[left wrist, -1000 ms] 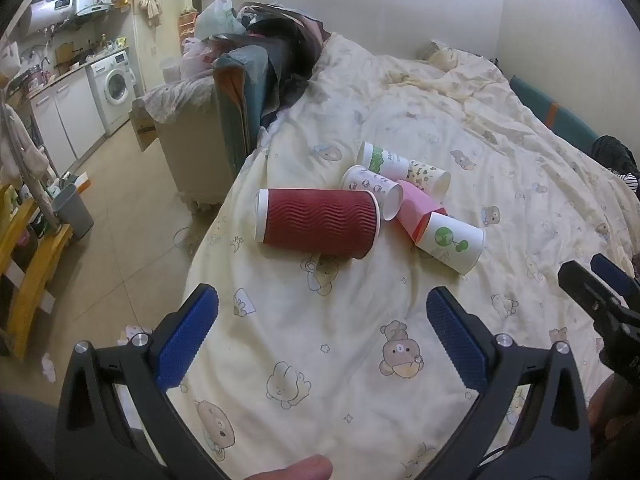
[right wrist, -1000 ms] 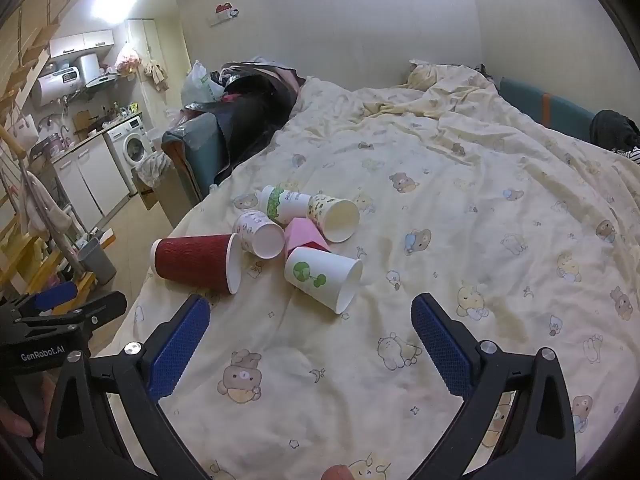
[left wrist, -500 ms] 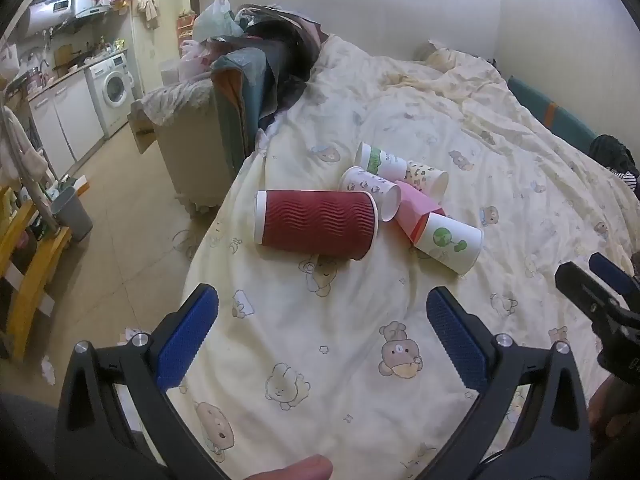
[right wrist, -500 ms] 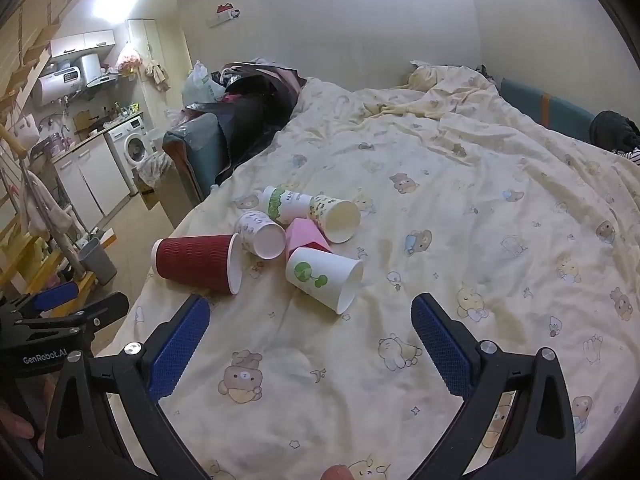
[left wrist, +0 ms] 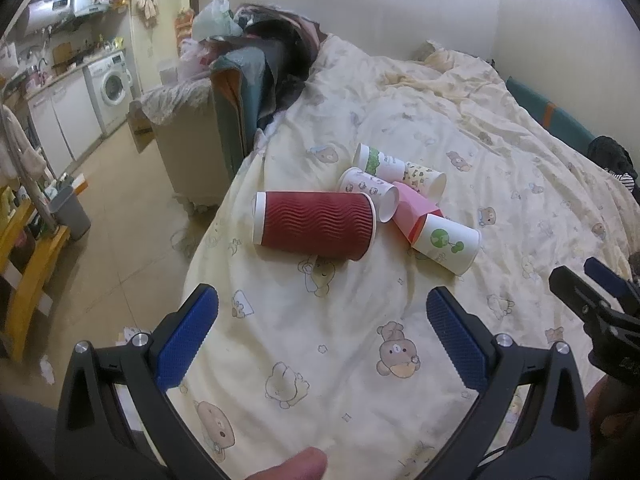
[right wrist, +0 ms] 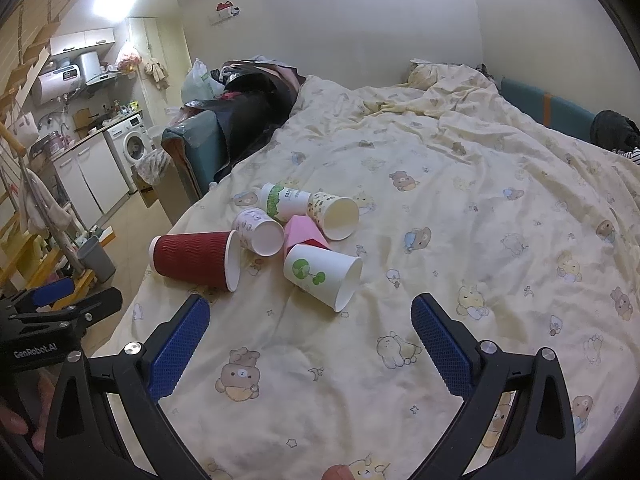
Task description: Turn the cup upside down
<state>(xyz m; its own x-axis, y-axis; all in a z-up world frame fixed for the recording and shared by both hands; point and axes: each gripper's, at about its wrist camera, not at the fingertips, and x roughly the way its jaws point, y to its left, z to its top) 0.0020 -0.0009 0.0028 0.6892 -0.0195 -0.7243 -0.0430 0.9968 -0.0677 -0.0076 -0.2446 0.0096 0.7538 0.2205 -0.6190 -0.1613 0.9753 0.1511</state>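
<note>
Nothing moved; both tongs (left wrist: 322,330) (right wrist: 310,336) gape empty; right view alone shows cup (right wrist: 322,276) mouths.

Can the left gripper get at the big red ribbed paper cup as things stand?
Probably yes. The left gripper is open, and only bare bedsheet separates it from the red ribbed paper cup, which lies on its side.

red cup (left wrist: 314,224): paper, wavy ribbed sleeve, matt
tree-print cup (left wrist: 446,242): smooth paper, just right of red cup
bedsheet (left wrist: 460,152): soft matt cloth, creased, under red cup
left gripper (left wrist: 320,320): matt black plastic, blue knurled pads, shiny metal screws
floor (left wrist: 132,216): smooth tile, left of red cup
</note>
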